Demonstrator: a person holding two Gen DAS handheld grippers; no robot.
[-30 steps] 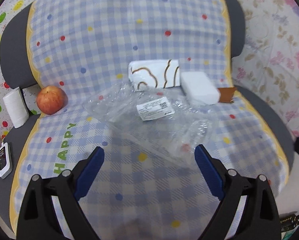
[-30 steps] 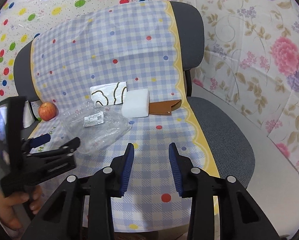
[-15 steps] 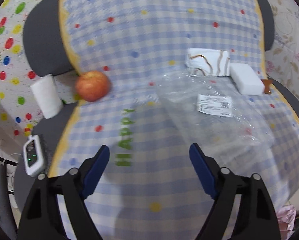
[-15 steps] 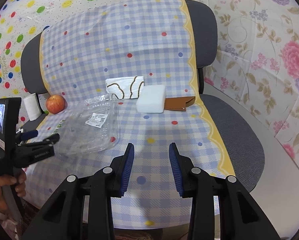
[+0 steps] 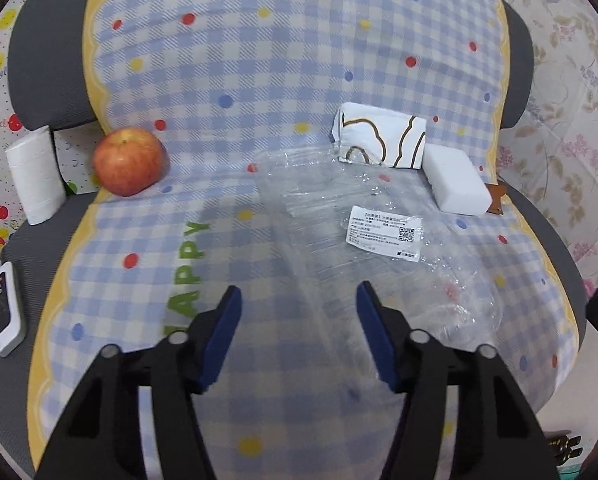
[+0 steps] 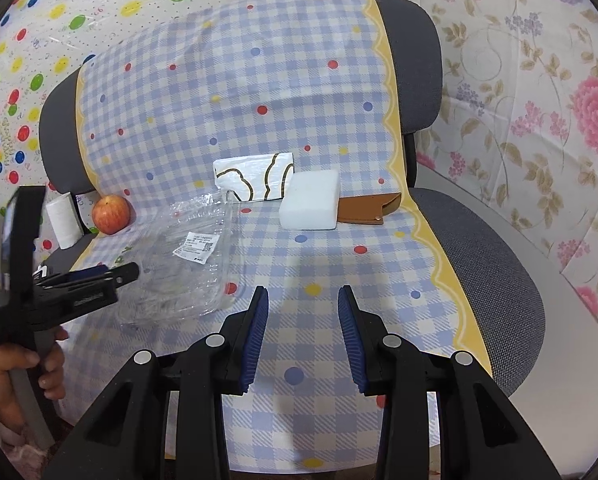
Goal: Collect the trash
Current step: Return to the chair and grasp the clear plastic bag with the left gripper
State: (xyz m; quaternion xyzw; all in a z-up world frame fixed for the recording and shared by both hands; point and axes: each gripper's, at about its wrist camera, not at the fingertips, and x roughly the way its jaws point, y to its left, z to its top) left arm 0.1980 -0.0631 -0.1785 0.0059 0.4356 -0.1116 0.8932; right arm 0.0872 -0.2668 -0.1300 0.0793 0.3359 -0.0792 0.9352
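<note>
The left gripper (image 5: 299,304) has just been closing around the near edge of the clear plastic box (image 5: 363,240), not pinching it. The right gripper (image 6: 299,304) is open and empty. Behind the box sit a sponge (image 5: 457,184) and an apple (image 5: 129,160).

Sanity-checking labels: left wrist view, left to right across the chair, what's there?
White handheld device → paper roll → apple → clear plastic container → white foam block → brown piece.
</note>
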